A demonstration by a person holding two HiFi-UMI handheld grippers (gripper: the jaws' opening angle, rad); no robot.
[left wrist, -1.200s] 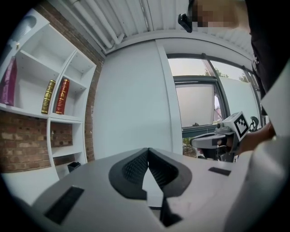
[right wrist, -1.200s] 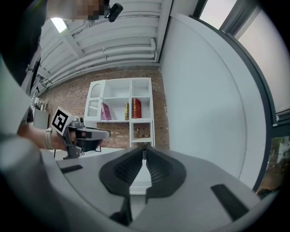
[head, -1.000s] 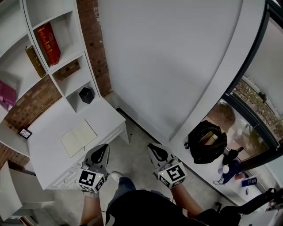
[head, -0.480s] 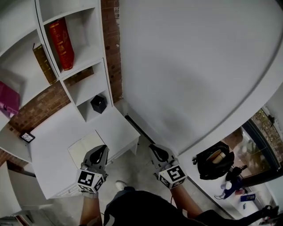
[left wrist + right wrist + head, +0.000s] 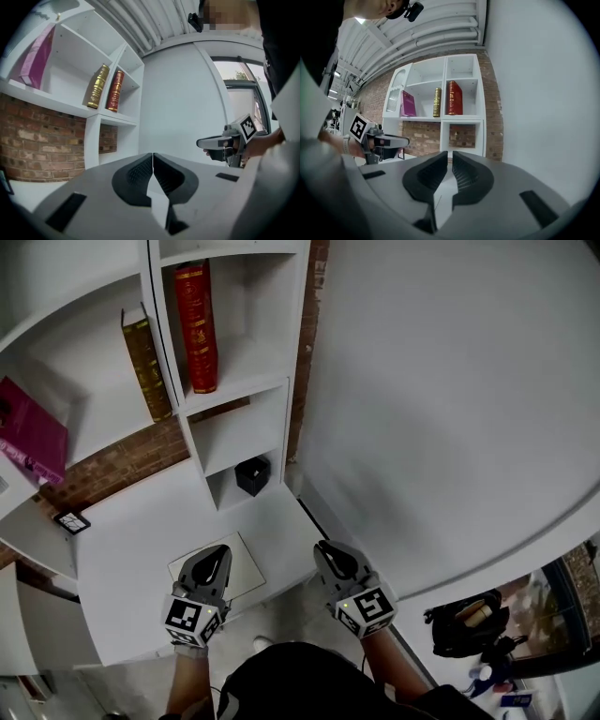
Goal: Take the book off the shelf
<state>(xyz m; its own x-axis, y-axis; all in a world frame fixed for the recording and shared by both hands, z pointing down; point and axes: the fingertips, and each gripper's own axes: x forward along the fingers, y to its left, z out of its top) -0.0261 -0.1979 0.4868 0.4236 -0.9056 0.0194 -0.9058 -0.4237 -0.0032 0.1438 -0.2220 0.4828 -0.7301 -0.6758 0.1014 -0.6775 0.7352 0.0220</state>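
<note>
— Where is the book?
— There are three on the white shelf (image 5: 246, 371), and I can't tell which one is meant. The red book (image 5: 197, 326) stands upright in the upper right compartment. The gold book (image 5: 147, 364) stands just left of the divider and tilts a little. The magenta book (image 5: 33, 432) leans further left.
— Is anything touching them?
— No. Both claws are well apart from the books, low in the head view.
— And the left claw (image 5: 216, 557)?
— It is clenched, its pads meeting in a line with nothing between them. It hangs over an open notebook (image 5: 242, 563) that lies on the white worktop (image 5: 122, 549).
— And the right claw (image 5: 328, 551)?
— It is drawn together too, with only a sliver of light between the pads, and it grasps nothing. It sits just past the worktop's corner, beside the left one.
— What else is near the shelf?
— A black box (image 5: 252, 475) sits in the lowest compartment. A brick wall (image 5: 122, 463) shows behind the unit.
</note>
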